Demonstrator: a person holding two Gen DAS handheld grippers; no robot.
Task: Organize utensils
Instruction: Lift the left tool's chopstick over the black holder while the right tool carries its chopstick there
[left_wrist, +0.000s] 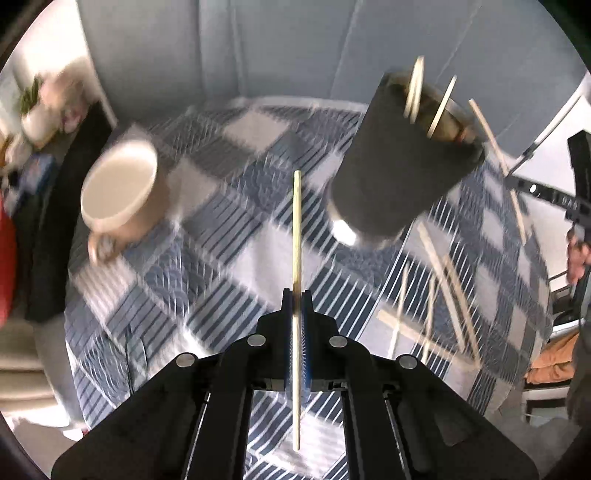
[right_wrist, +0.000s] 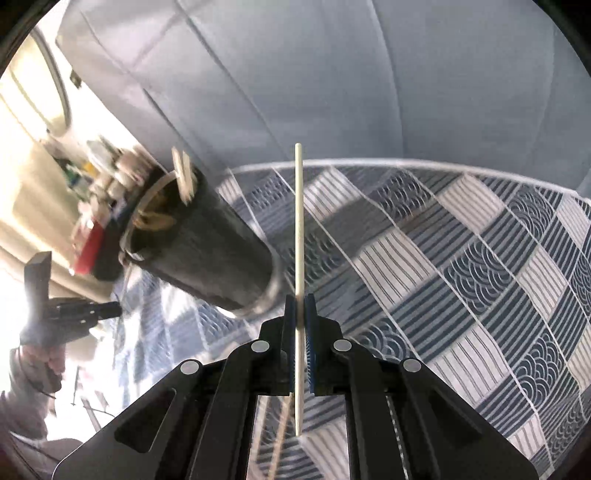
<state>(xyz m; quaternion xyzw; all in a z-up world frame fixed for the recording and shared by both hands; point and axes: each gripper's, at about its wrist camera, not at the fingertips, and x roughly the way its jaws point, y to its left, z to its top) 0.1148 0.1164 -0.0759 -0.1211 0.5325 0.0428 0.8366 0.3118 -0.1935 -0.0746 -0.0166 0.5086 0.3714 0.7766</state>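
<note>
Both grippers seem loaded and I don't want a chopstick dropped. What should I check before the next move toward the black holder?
1. Left gripper shut on its chopstick: ok.
2. Right gripper shut on its chopstick: ok.
3. Black holder upright on the tablecloth: ok.
4. Room left inside the holder: cannot tell, blurred.
5. Loose chopsticks left on the cloth: not ok.
6. Beige mug away from the holder: ok.
</note>
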